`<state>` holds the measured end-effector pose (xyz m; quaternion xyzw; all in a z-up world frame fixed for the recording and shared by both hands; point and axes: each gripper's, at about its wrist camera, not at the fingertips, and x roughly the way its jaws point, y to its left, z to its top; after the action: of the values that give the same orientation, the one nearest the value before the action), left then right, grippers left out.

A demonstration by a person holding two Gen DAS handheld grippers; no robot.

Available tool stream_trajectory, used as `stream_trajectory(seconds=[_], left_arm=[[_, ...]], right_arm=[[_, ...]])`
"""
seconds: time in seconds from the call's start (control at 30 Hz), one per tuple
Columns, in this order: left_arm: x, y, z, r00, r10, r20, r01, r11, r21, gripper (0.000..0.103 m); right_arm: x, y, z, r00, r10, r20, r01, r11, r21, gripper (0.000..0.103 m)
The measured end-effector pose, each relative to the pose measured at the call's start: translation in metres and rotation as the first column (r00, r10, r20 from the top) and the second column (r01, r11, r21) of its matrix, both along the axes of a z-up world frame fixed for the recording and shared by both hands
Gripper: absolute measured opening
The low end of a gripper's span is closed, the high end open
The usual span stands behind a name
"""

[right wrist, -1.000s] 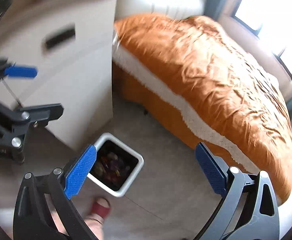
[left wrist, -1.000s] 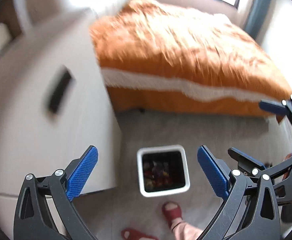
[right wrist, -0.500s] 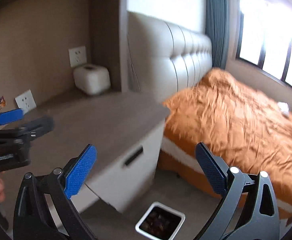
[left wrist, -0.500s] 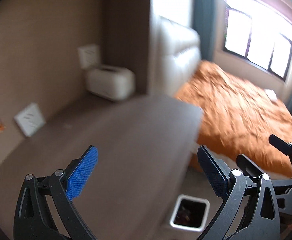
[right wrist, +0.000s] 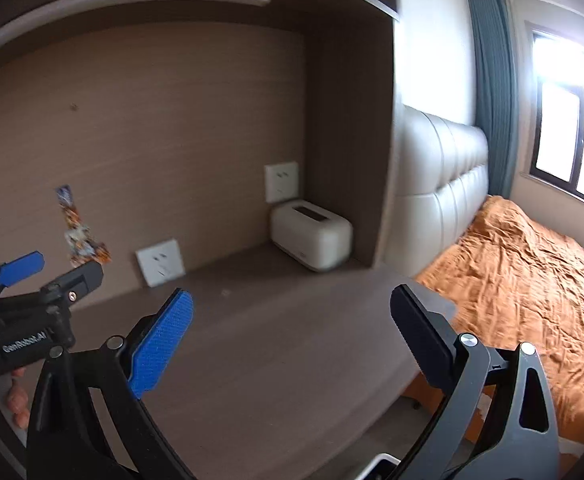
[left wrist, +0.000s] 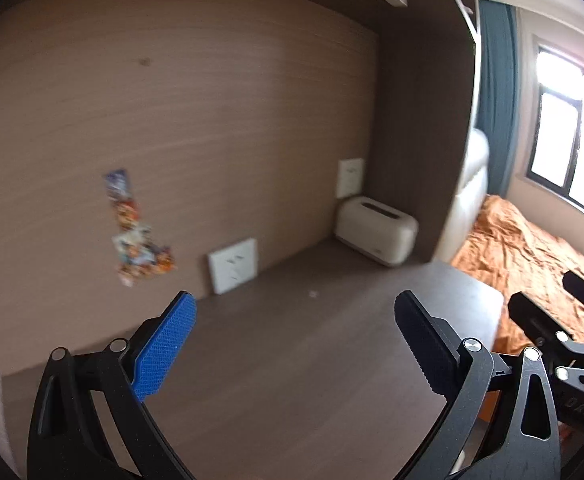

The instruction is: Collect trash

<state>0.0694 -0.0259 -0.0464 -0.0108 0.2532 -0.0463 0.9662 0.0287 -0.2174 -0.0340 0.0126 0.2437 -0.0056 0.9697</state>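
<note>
1. Both the left gripper (left wrist: 292,344) and the right gripper (right wrist: 288,340) hover above the dark brown wooden table (left wrist: 292,380) with jaws apart, holding nothing.
2. The only likely trash on the table is a tiny pale scrap (left wrist: 313,293), in front of the cream rounded box (left wrist: 376,234). The risk, I judge, is that the wide pads slide over so flat a scrap and push it away.
3. A white bin rim (right wrist: 380,465) peeks out below the table's front edge; its contents are hidden.

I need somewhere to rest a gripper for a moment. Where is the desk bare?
The desktop is bare across its middle and front, from the wall outlet to the edge by the bed. Only the back right corner is taken, by the white tissue box. A tiny speck lies in front of it.
</note>
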Motion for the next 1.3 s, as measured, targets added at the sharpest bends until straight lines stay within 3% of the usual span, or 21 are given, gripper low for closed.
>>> stream_trajectory(seconds=[0.17,0.5,1.3], left_arm=[[-0.006,0.026,0.010,1.000,0.005,0.002,-0.005,1.000,-0.017,0.098],[-0.012,0.045,0.019,1.000,-0.001,0.024,0.001,1.000,0.031,0.098],[-0.006,0.067,0.018,1.000,0.007,0.015,-0.007,1.000,0.007,0.098]], right_arm=[[-0.004,0.031,0.012,0.999,0.025,0.021,-0.025,1.000,0.001,0.098],[-0.003,0.062,0.021,0.999,0.023,0.030,-0.023,1.000,-0.016,0.098],[0.004,0.078,0.022,0.999,0.027,0.035,-0.026,0.999,-0.045,0.098]])
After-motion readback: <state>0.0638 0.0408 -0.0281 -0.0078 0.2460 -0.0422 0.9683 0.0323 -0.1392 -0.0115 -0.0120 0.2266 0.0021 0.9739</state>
